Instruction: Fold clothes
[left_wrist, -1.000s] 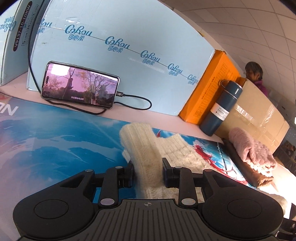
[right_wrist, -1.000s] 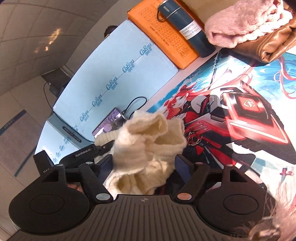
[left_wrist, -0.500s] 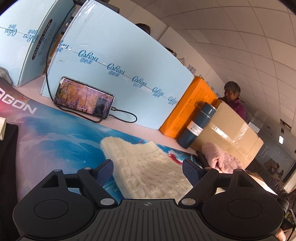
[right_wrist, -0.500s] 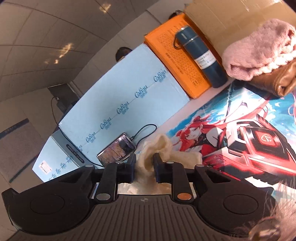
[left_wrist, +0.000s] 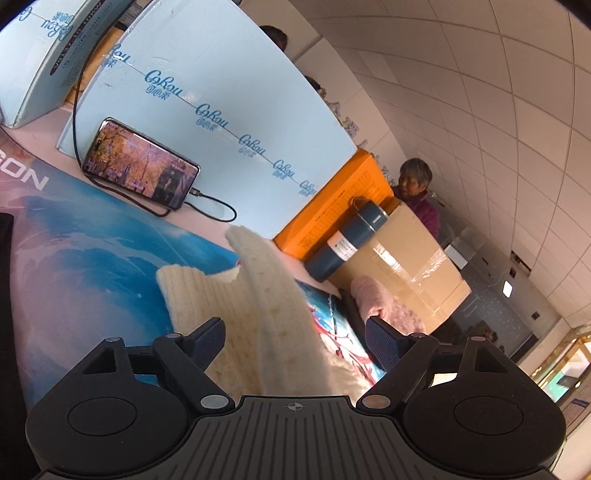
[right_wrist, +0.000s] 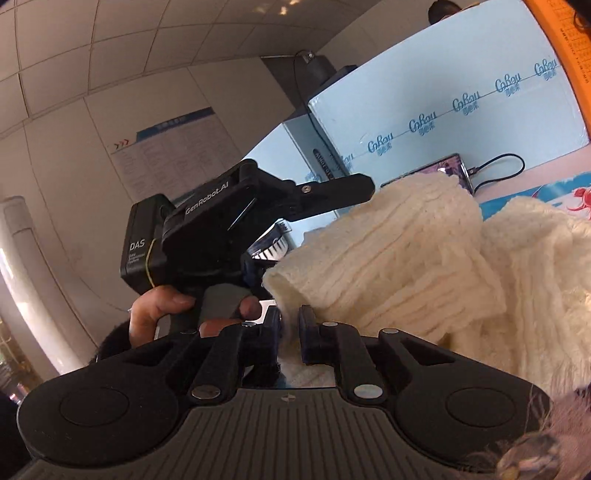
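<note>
The right gripper (right_wrist: 290, 334) is pinching a ribbed edge of the cream knitted sweater (right_wrist: 424, 266), its jaws closed to a narrow gap with wool between them. The left gripper (left_wrist: 295, 341) is standing wide, holding nothing; a raised band of the sweater (left_wrist: 266, 306) is passing between its fingers without being clamped. The garment is lying partly on the blue and red printed desk mat (left_wrist: 92, 266) and is partly lifted toward the right gripper.

Judgement: the step in hand appears to be carrying a held edge across to make a fold. To do it well, the pinched edge should be kept taut and level, and the free gripper should take the matching edge before the fabric is laid down, since loose knit sags and bunches.

In the right view, the left gripper (right_wrist: 325, 192) is being held in a bare hand (right_wrist: 166, 314), pointing across the sweater.

Farther back, a lit smartphone (left_wrist: 140, 164) is leaning against a pale blue carton (left_wrist: 221, 92); beyond are a dark blue flask (left_wrist: 347, 240) and a pink knitted item (left_wrist: 384, 306).
</note>
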